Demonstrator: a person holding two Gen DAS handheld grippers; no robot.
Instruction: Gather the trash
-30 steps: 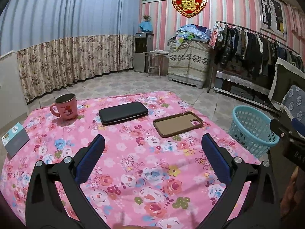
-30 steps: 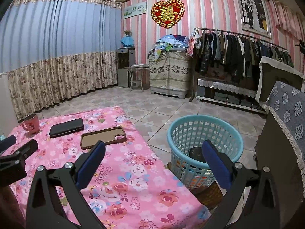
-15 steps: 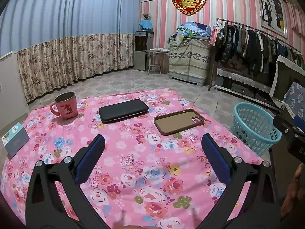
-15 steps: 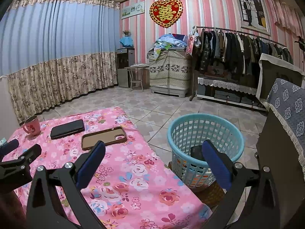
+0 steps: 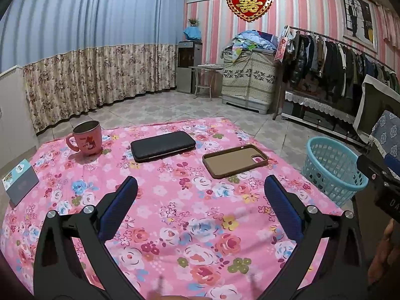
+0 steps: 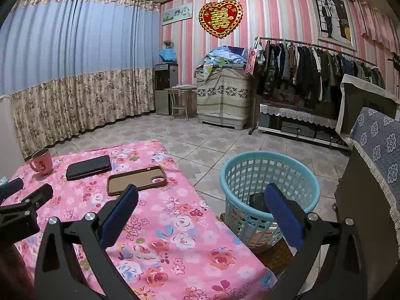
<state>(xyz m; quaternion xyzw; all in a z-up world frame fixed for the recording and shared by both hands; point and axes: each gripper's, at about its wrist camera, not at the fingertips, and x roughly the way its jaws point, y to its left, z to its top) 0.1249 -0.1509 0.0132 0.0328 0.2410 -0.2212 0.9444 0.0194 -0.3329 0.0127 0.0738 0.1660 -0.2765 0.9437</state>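
A: How do the jaws stand?

B: Both grippers are spread wide with nothing between their blue pads. The left gripper [image 5: 200,200] hangs over the middle of the pink flowered tabletop [image 5: 175,225]. The right gripper [image 6: 200,207] hangs over the tabletop's right edge, its right pad in front of the basket [image 6: 270,175].

A: What lies on the tabletop, counted?

B: Four things. One brown phone case [image 5: 235,160], open side up, just ahead of the left gripper. One black wallet [image 5: 163,146] beyond it to the left, close by but apart. One pink mug [image 5: 86,141], upright, at the far left corner. One card [image 5: 20,184] propped at the left edge.

A: And the trash?

B: One dark round thing [image 6: 258,201] lies at the bottom of the basket; I cannot tell what it is.

A: How many baskets?

B: One, light blue, standing on the tiled floor [image 6: 200,145] just beside the tabletop's right edge.

A: Any person in view?

B: Only part of a hand [image 5: 382,255] at the right edge of the left view.
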